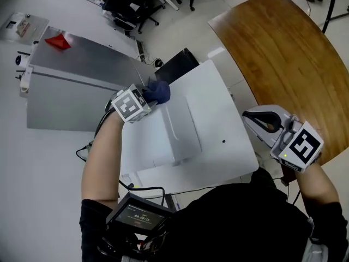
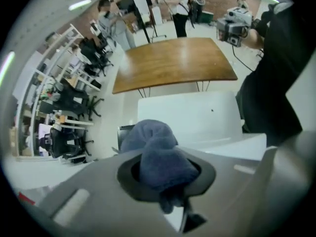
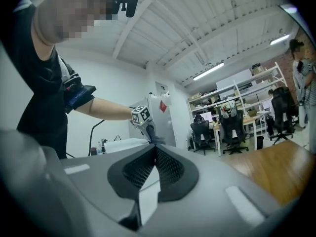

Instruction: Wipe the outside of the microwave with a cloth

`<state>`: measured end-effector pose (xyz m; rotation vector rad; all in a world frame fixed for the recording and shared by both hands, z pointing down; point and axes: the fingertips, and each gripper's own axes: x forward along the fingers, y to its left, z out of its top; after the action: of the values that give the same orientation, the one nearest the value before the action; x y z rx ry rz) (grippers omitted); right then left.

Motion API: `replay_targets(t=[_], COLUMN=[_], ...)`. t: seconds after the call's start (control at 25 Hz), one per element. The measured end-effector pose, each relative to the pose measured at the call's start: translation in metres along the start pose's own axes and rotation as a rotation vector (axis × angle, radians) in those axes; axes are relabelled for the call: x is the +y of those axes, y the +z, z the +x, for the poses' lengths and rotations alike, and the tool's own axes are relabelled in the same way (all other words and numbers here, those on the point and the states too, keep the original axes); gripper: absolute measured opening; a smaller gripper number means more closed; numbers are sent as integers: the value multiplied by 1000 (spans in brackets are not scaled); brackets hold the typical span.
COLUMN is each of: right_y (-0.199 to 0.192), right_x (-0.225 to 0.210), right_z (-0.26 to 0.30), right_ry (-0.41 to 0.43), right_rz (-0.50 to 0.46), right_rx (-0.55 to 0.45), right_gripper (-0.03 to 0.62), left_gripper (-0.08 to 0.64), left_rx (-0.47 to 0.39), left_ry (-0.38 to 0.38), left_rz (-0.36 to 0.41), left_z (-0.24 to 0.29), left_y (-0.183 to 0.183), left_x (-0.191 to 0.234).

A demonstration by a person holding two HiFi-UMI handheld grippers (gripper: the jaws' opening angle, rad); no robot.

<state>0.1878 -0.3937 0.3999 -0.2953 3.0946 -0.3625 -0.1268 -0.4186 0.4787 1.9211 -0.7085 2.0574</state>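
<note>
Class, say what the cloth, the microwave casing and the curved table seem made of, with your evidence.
Cloth: soft, fuzzy fabric, likely microfibre or terry; it bunches and looks matte dark blue.
Microwave casing: smooth and white, either painted metal or plastic; I cannot tell which.
Table: wood or wood-look laminate, with brown grain and a slight sheen.
</note>
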Motion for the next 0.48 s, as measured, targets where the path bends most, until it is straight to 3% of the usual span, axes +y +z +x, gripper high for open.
replay_targets(t=[0.12,0.24,0.4,0.48], right_y=[-12,-19,-27,-37], right_x=[-18,-32,-47,-53], right_z=[-14,-23,-37,-47], right_ry=[-36,-72,-120,-153], right_rz=[34,56,65,74], right_rx=[6,5,3,22], right_gripper=[5,5,5,5], left_gripper=[58,58,55,54], left_rx=[149,341,614,683], left_ry=[-140,-223,-262,-272], left_rz=[33,133,280,345], left_z=[23,51,109,142], left_y=[13,14,0,-2], left_x=[1,-2,-11,-14])
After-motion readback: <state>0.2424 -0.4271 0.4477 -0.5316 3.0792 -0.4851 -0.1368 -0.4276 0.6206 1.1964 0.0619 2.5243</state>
